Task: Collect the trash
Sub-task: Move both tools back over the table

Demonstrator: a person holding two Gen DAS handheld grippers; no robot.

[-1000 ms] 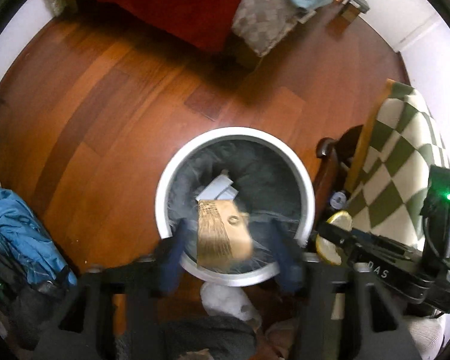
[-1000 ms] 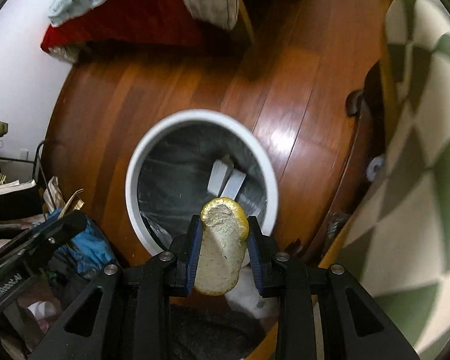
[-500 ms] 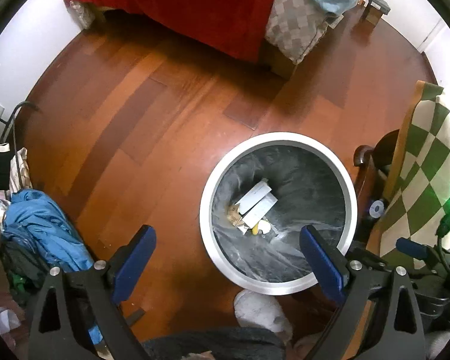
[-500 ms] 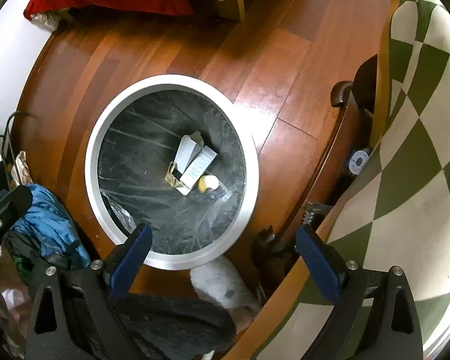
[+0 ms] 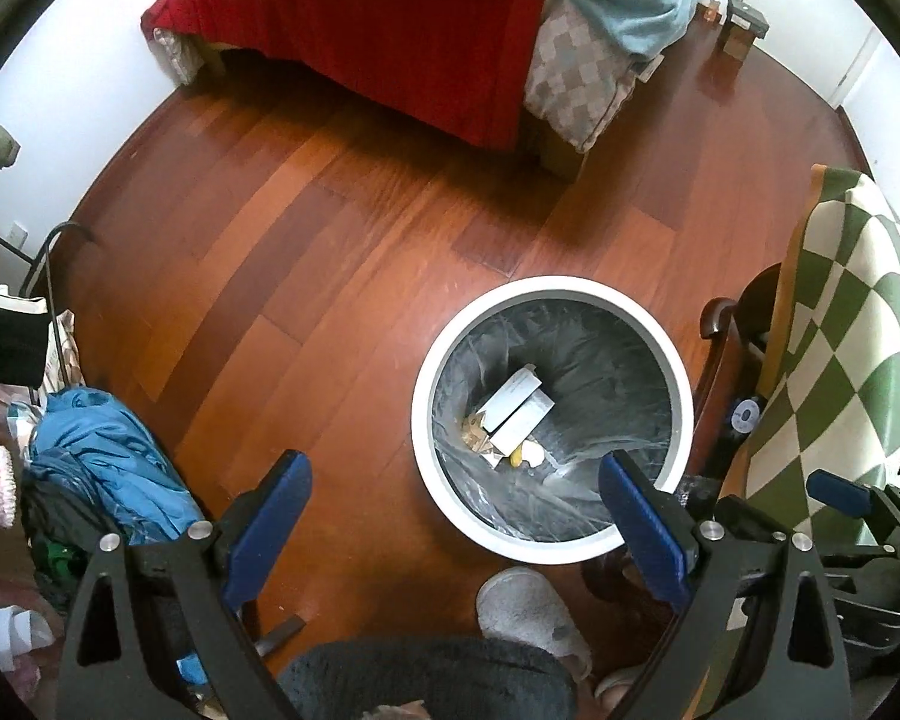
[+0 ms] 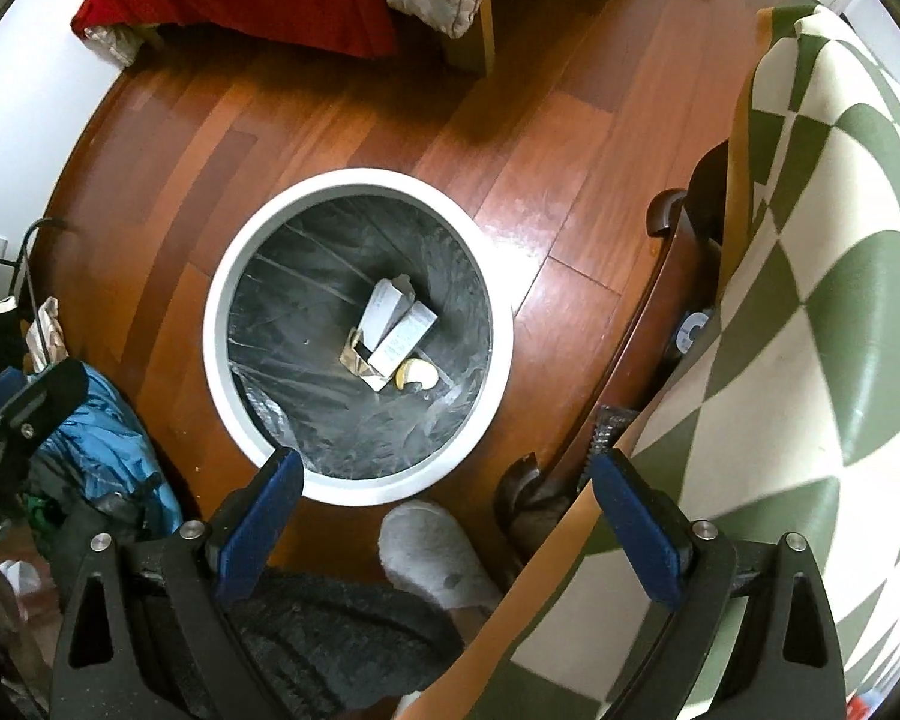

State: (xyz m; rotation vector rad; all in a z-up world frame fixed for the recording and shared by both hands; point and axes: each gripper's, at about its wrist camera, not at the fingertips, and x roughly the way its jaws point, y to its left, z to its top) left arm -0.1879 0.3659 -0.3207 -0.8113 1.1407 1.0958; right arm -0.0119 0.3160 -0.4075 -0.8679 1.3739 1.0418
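1. Left wrist view: the left gripper (image 5: 456, 492) is pointing steeply down at the wooden floor (image 5: 342, 276), jaws spread wide with nothing between them. They've just been opening over the last second.
2. The white trash bin (image 5: 421, 420) is sitting on the floor, lined with a dark plastic bag (image 5: 606, 360). The gripper's right-side blue pad is overlapping the bin's near rim in the picture; the other pad is hanging over bare floor.
3. The trash is lying at the bottom of the bin: two white cartons (image 5: 516, 405) side by side, a crumpled brownish wrapper (image 5: 473, 429) touching them, and a yellow-white peel piece (image 5: 525, 455) just beside.
4. Right wrist view: the right gripper (image 6: 447, 504) is aiming straight down, also gaping wide and empty, its jaws likewise just having been opening.
5. A grey slipper (image 6: 432, 552) is showing right below the bin, near its rim.
6. A green-and-cream checkered blanket (image 6: 810, 330) is draping over dark wooden furniture on the right.
7. A blue jacket (image 5: 102, 456) is lying heaped on the left, and a red-covered bed (image 5: 390, 36) is sitting across the room.
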